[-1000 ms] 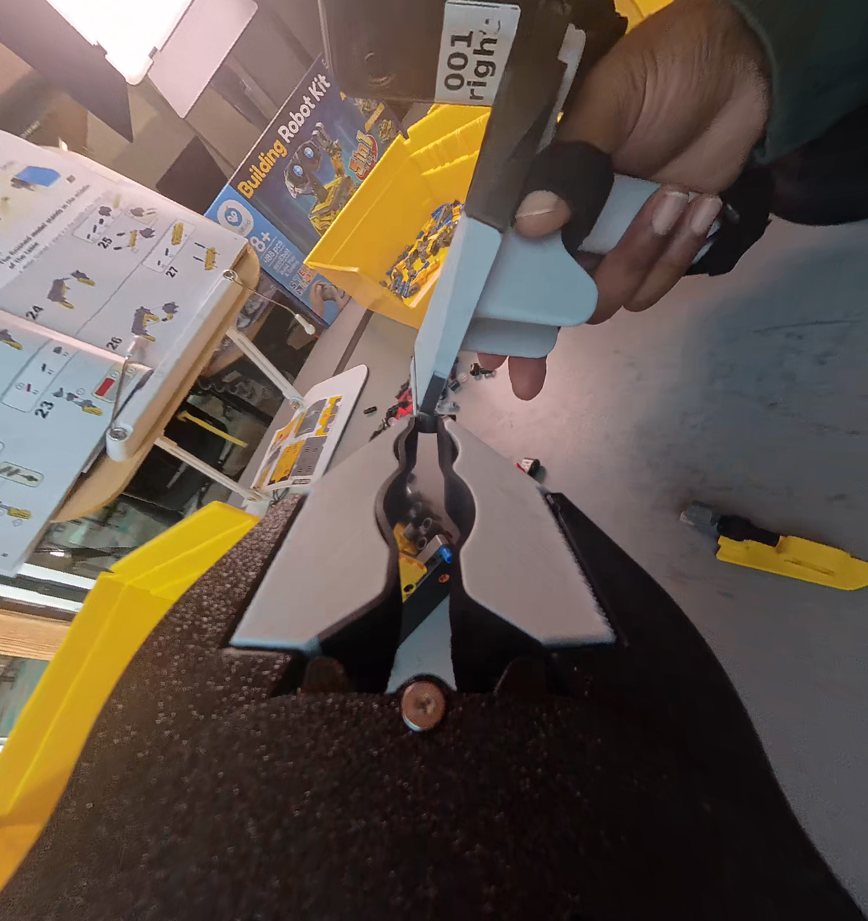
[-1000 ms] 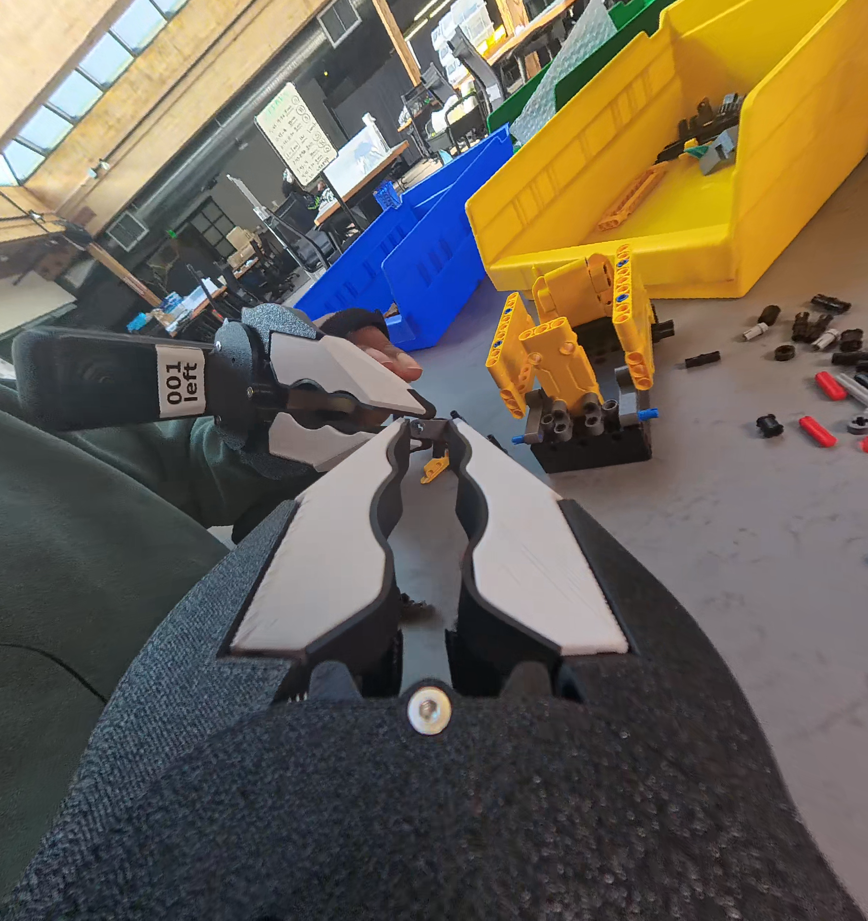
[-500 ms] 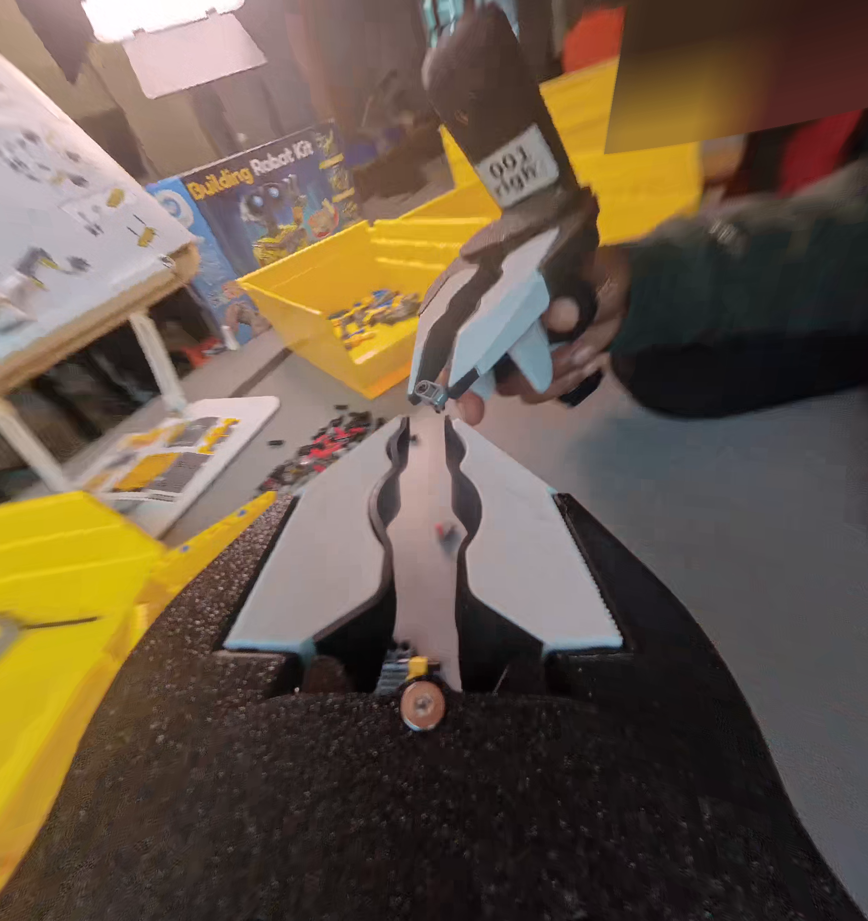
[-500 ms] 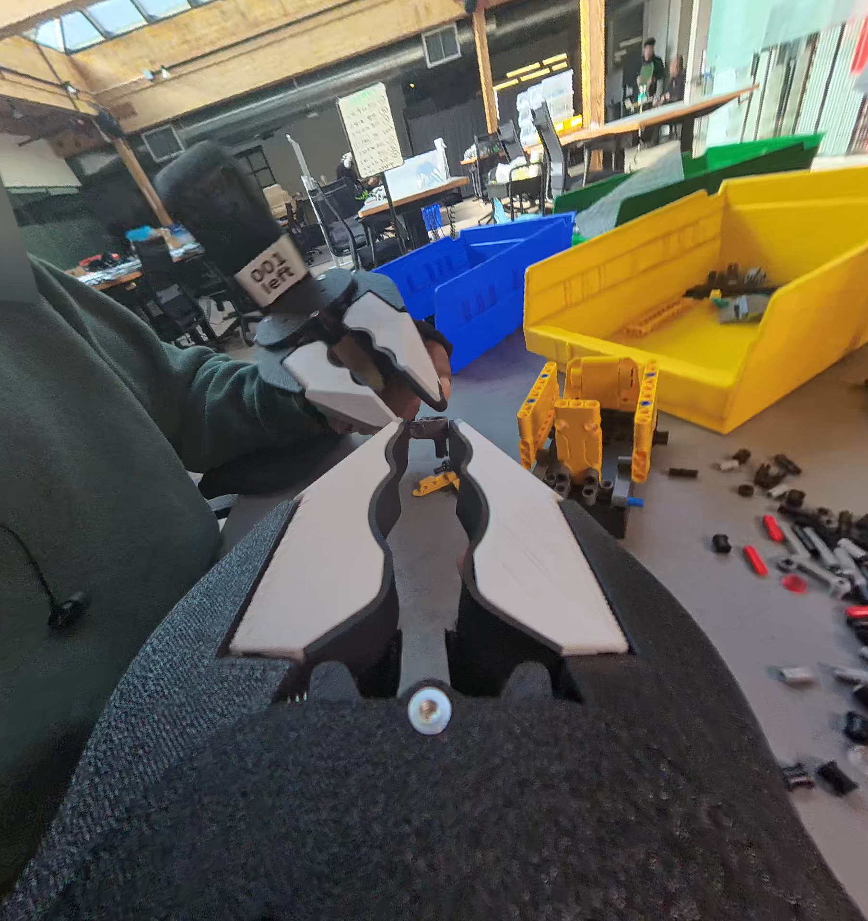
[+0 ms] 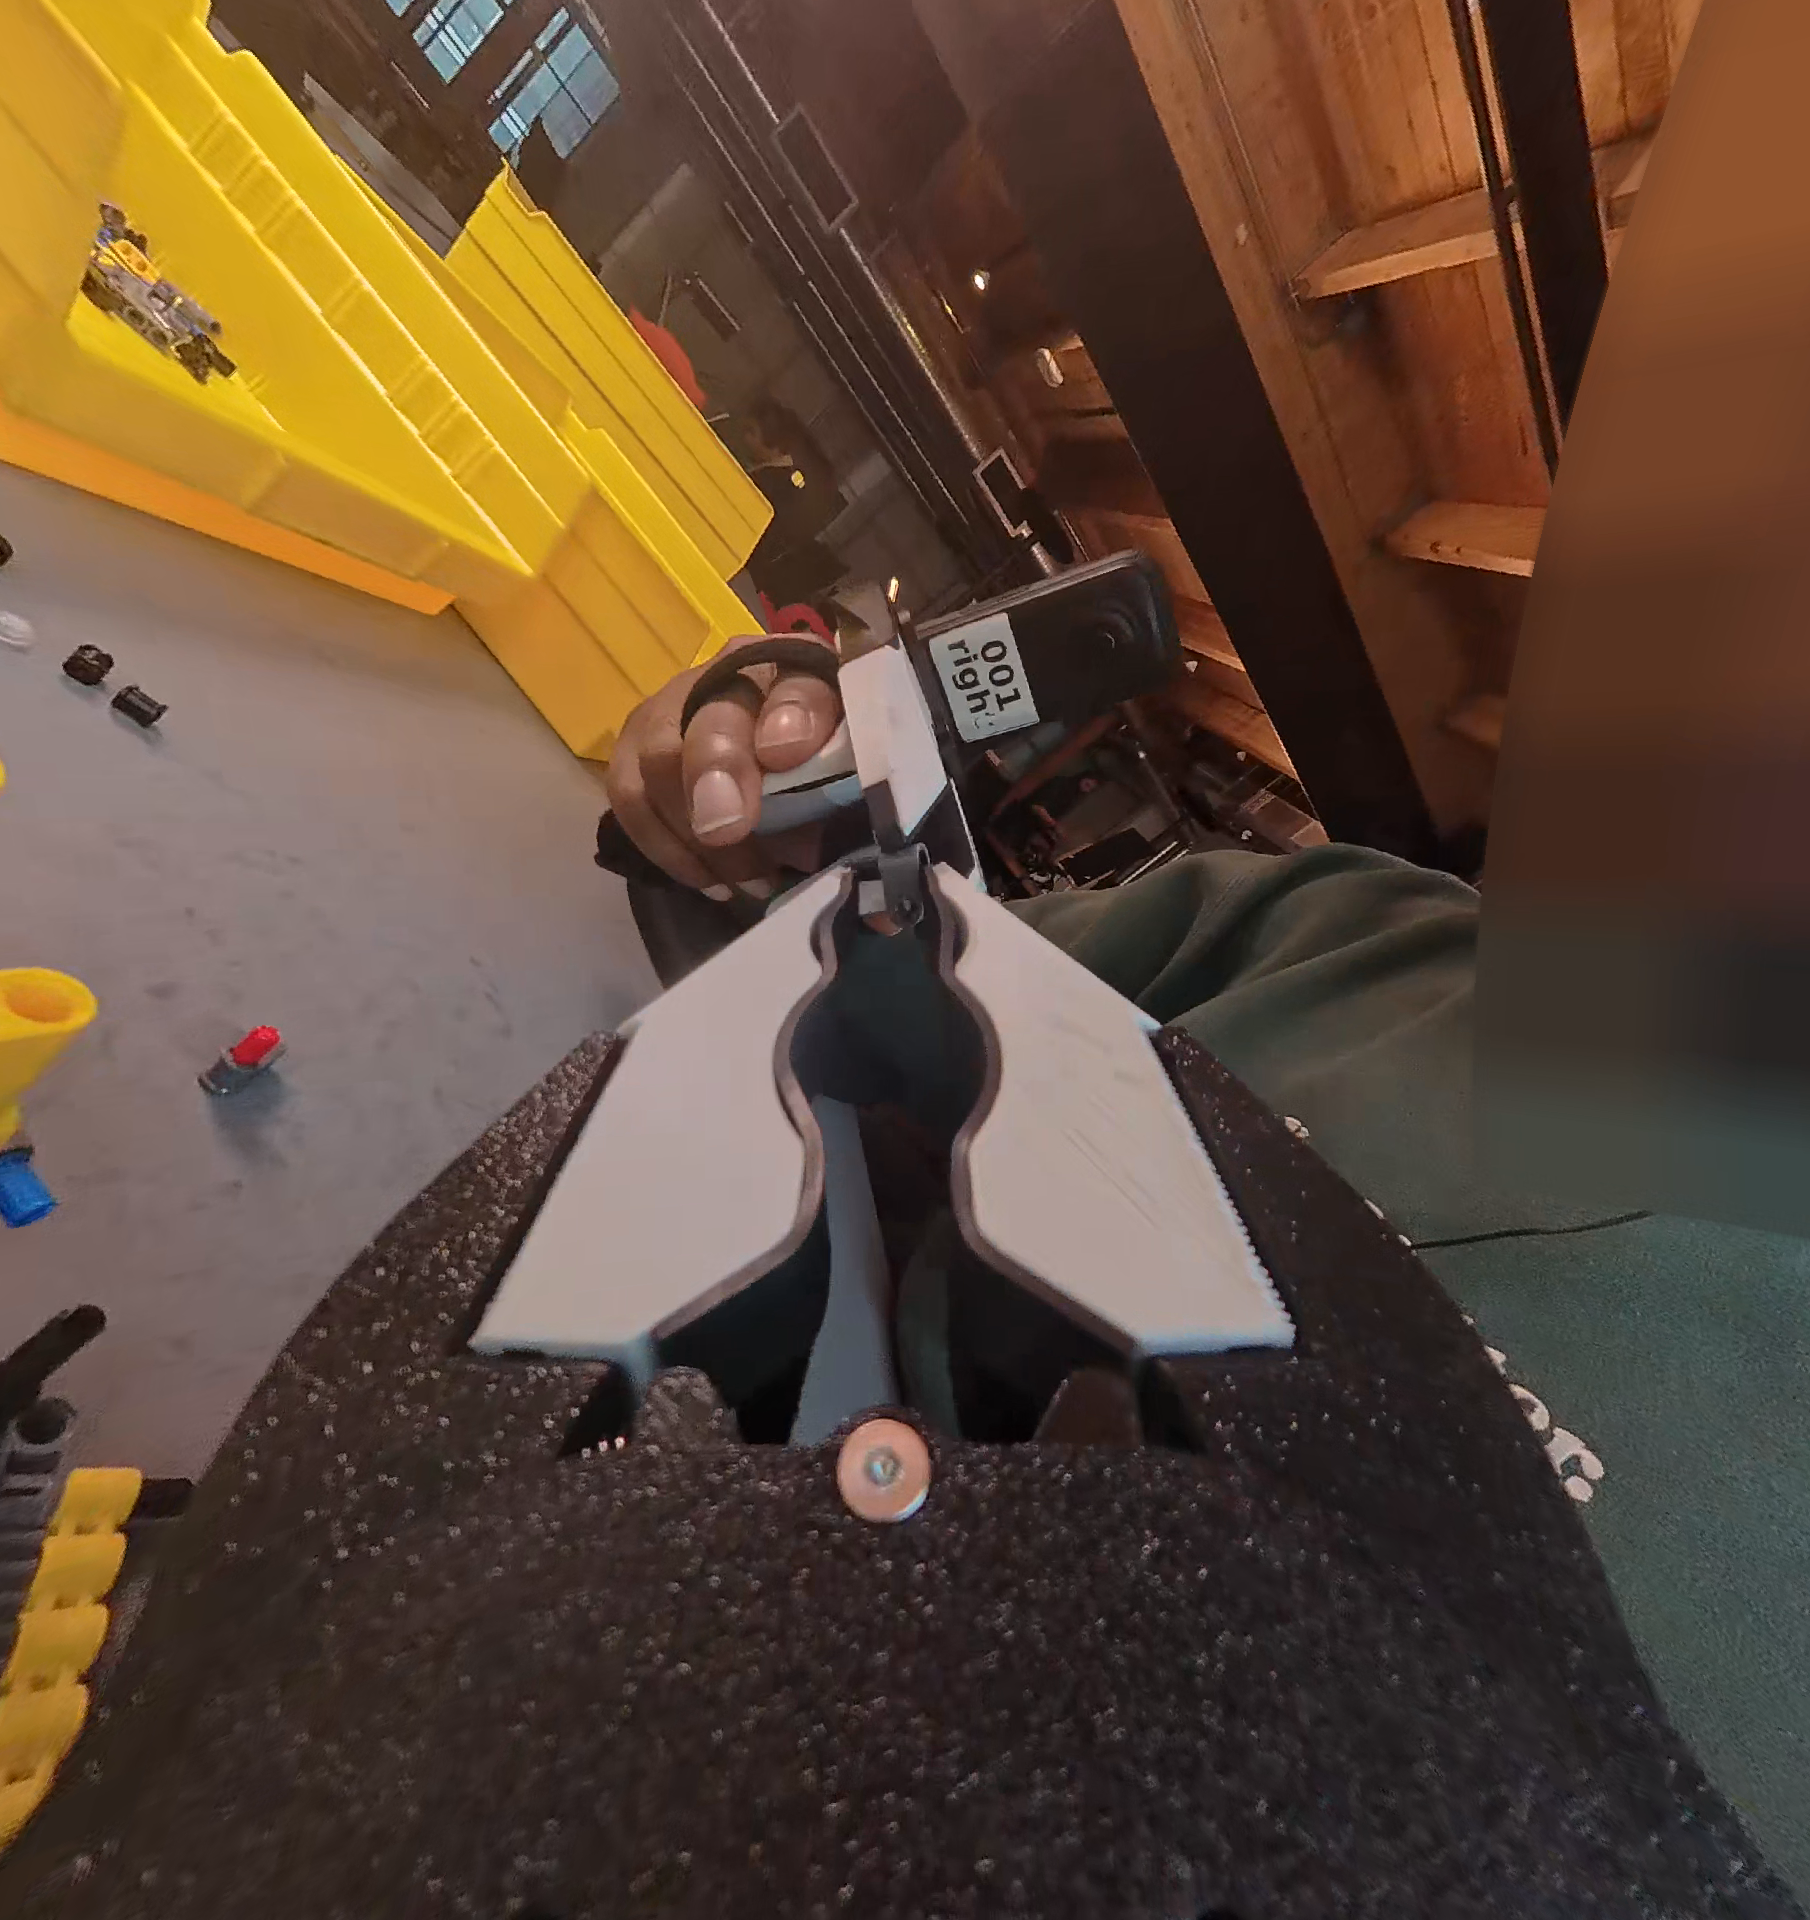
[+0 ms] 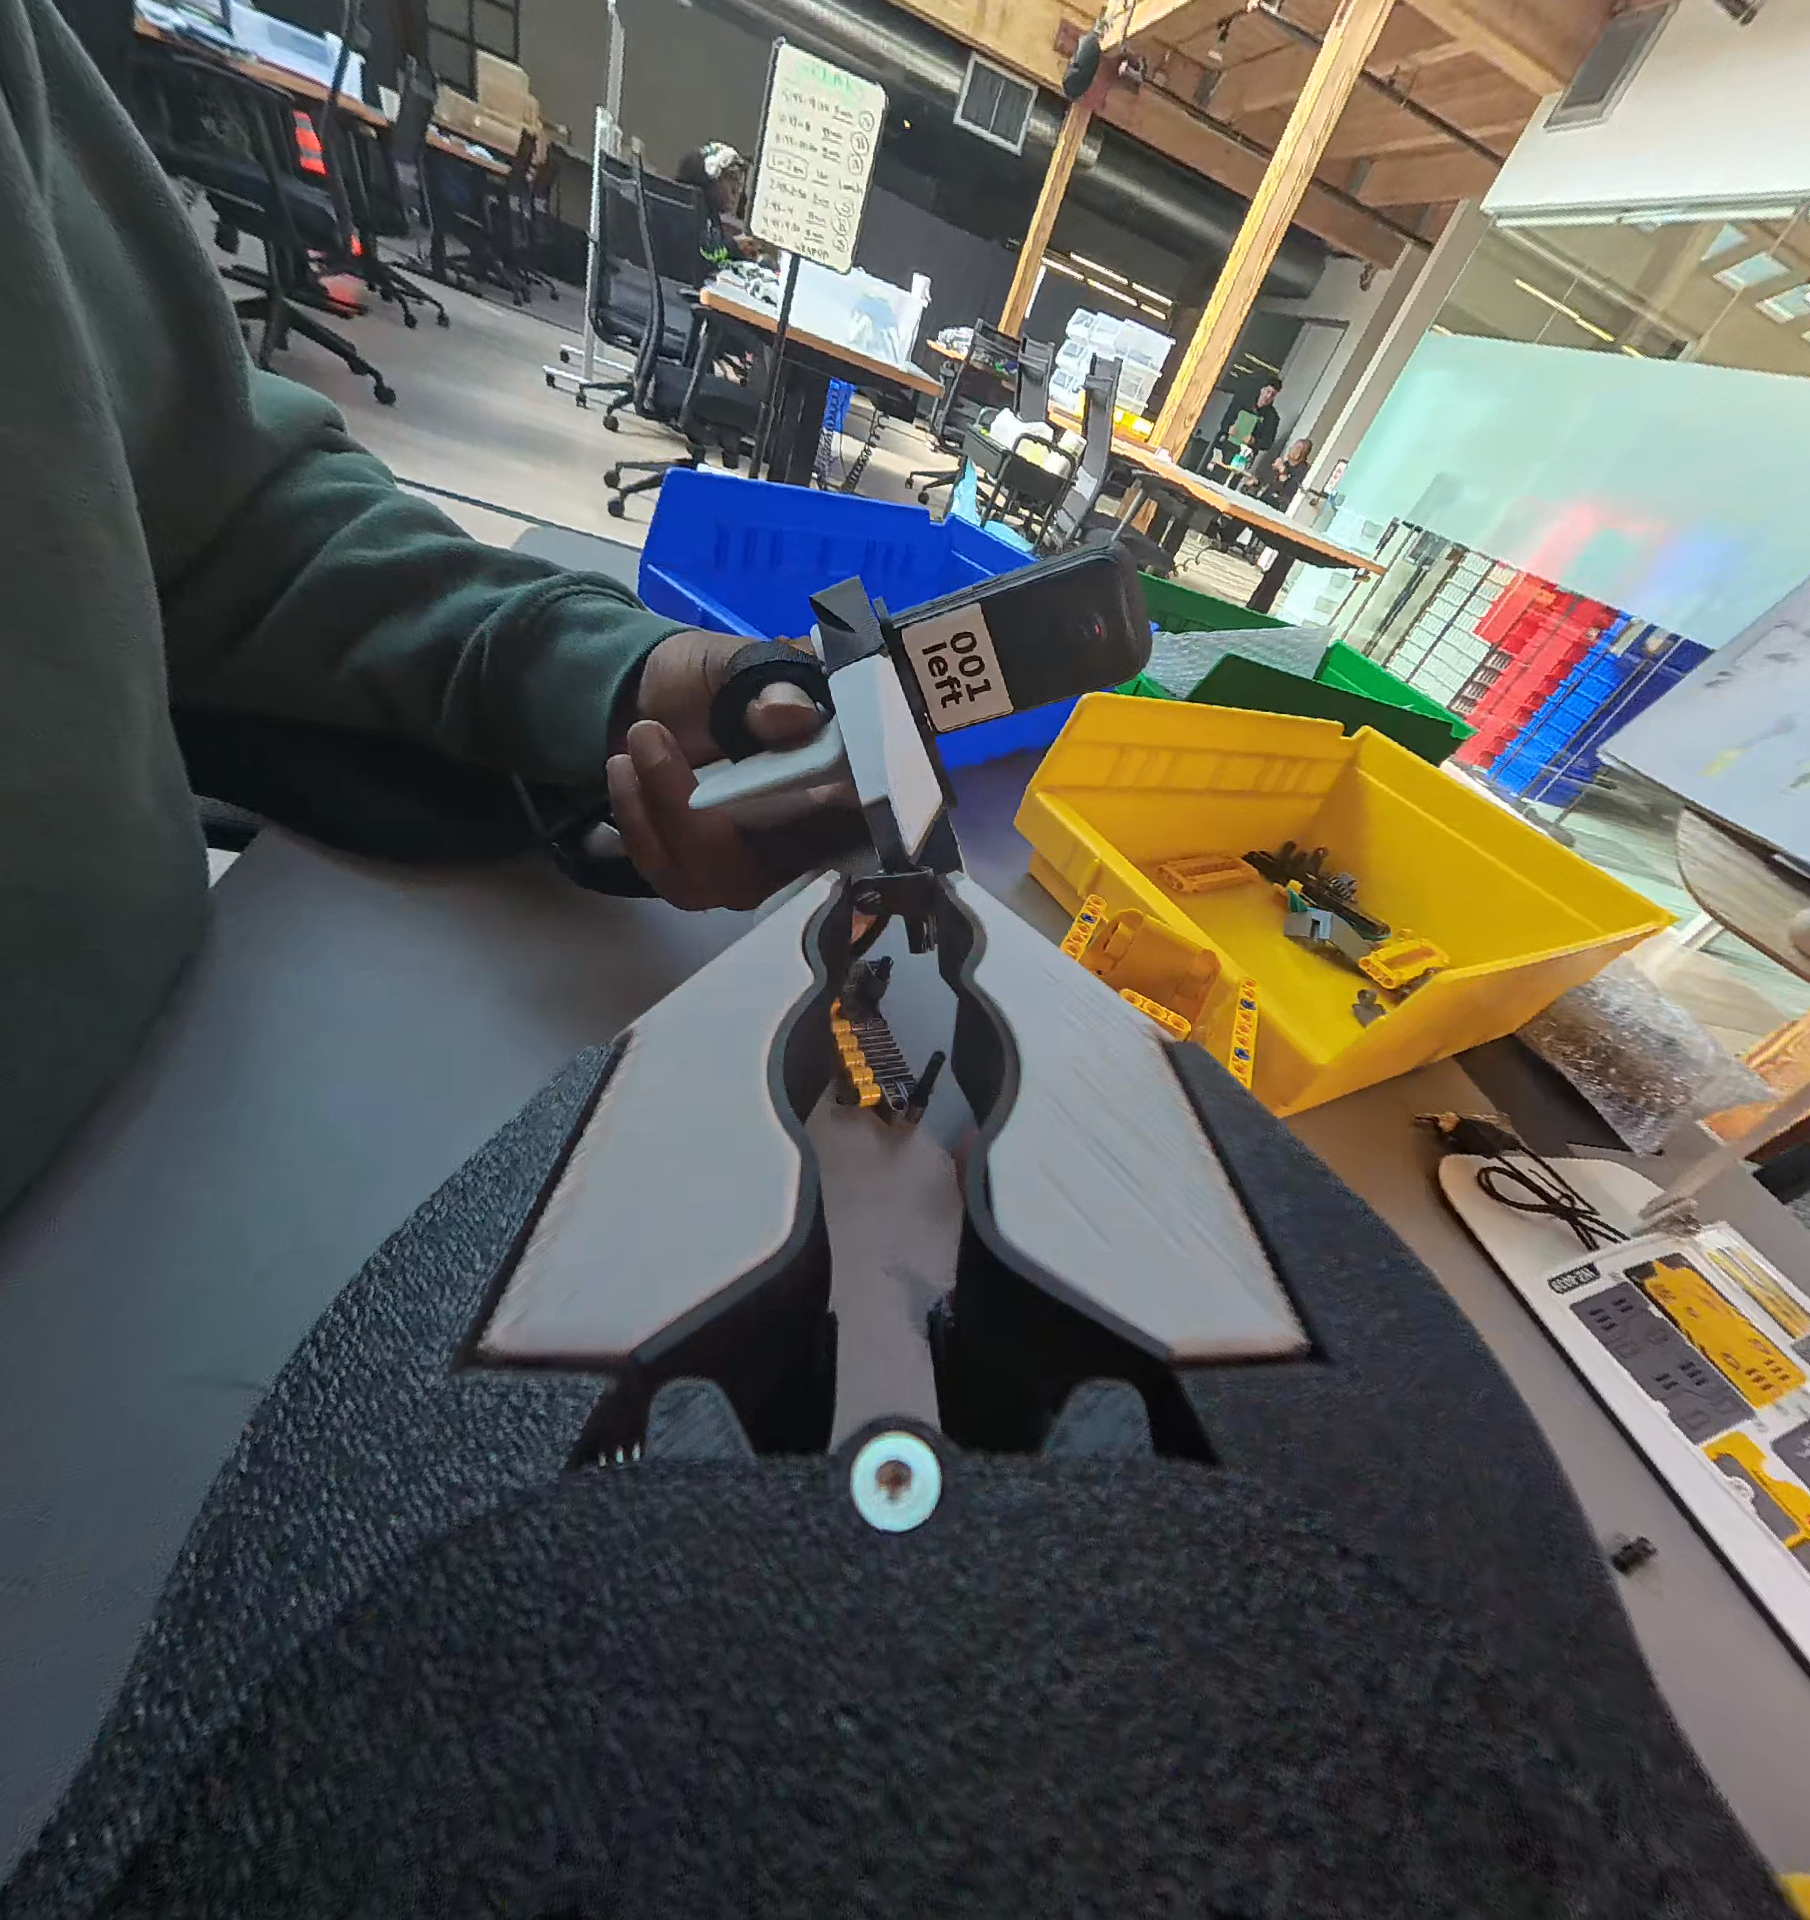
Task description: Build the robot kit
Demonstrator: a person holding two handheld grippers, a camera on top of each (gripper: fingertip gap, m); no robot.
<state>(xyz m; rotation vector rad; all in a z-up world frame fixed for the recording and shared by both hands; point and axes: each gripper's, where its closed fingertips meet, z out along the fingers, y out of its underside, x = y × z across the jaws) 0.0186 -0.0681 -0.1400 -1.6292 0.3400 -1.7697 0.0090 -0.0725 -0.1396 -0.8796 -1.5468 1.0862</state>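
Small dark connector piece (image 5: 895, 885) sits up off the bench (image 5: 361, 831), pinched tip to tip between both my claws. Left claw (image 5: 885, 902) is clenched on one end, right claw (image 6: 885, 902) on the other. Tiny part, so I reckon an even squeeze and lined-up tips matter; a twist could flick it loose.

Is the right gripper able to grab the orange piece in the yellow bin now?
Probably not: the right gripper is shut on a dark piece, shared with the left gripper. The orange piece lies uncovered.
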